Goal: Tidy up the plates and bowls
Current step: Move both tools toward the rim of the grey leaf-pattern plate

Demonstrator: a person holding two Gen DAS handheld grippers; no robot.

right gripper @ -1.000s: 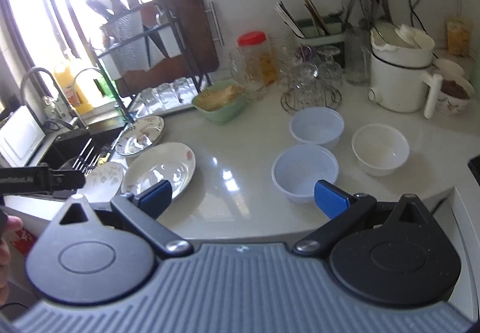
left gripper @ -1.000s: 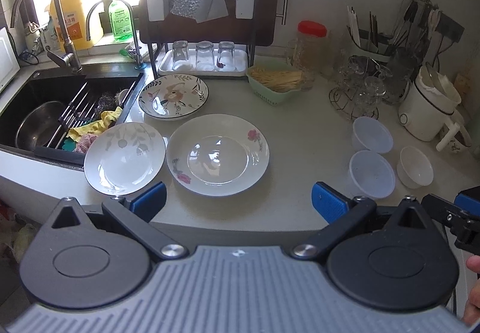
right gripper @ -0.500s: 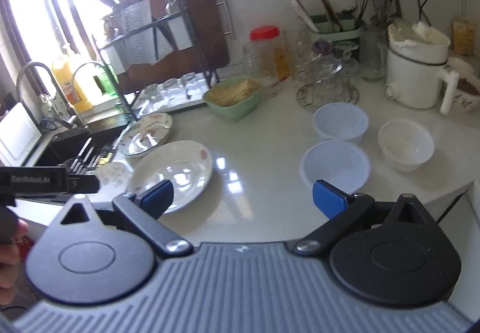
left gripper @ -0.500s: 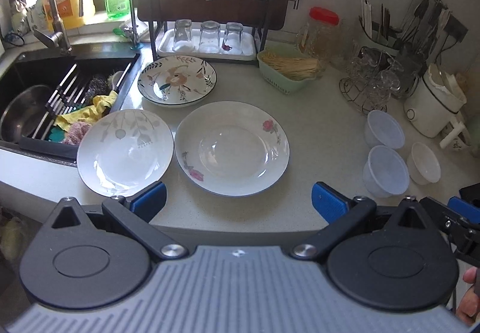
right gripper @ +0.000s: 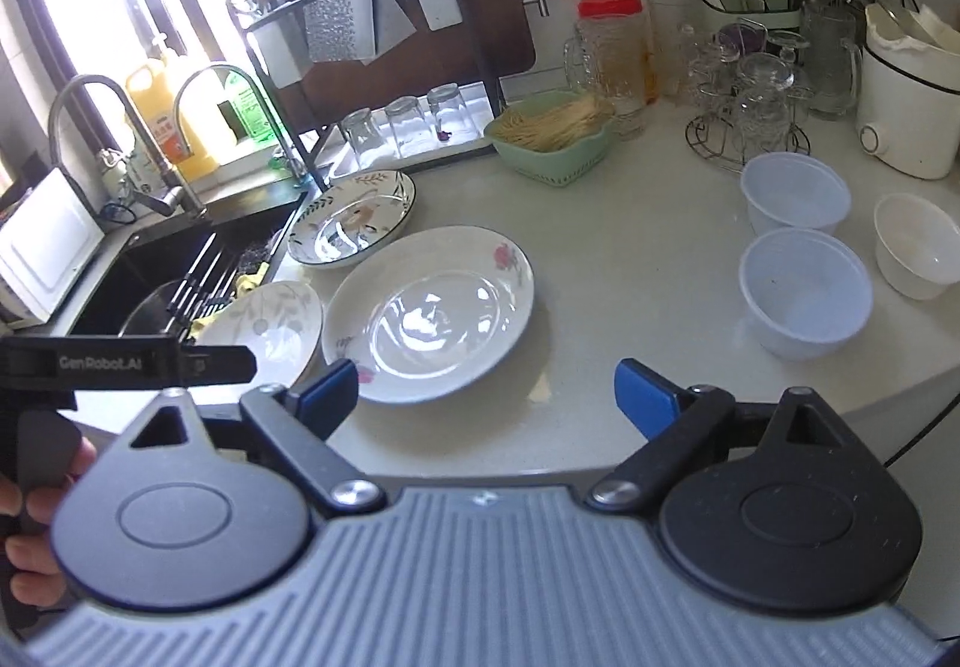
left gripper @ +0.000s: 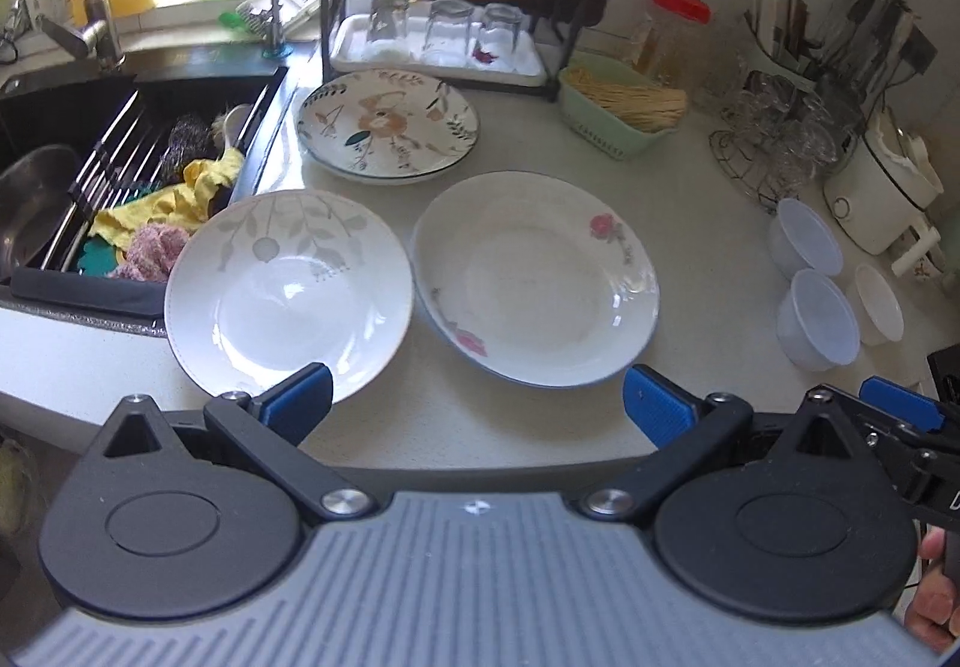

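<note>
Three plates lie on the counter. A white leaf-print plate point(left gripper: 288, 295) sits nearest the sink, a large rose-print plate point(left gripper: 534, 277) beside it, and a floral dark-rimmed plate point(left gripper: 387, 126) behind them. Two translucent plastic bowls point(left gripper: 816, 319) point(left gripper: 804, 244) and a small white bowl point(left gripper: 879, 304) stand at the right. My left gripper point(left gripper: 477, 406) is open and empty, just in front of the two near plates. My right gripper point(right gripper: 486, 397) is open and empty, before the rose plate point(right gripper: 429, 313), with the bowls point(right gripper: 804, 292) to its right.
A black sink point(left gripper: 90, 144) with a rack, cloths and a metal pan lies at the left. A dish rack with upturned glasses point(left gripper: 444, 30), a green basket point(left gripper: 624, 102), a glass stand point(left gripper: 780, 138) and a white cooker point(left gripper: 882, 193) line the back.
Both grippers have moved forward and lower toward the counter. The plates now look larger and nearer in both views. Both stay open.
</note>
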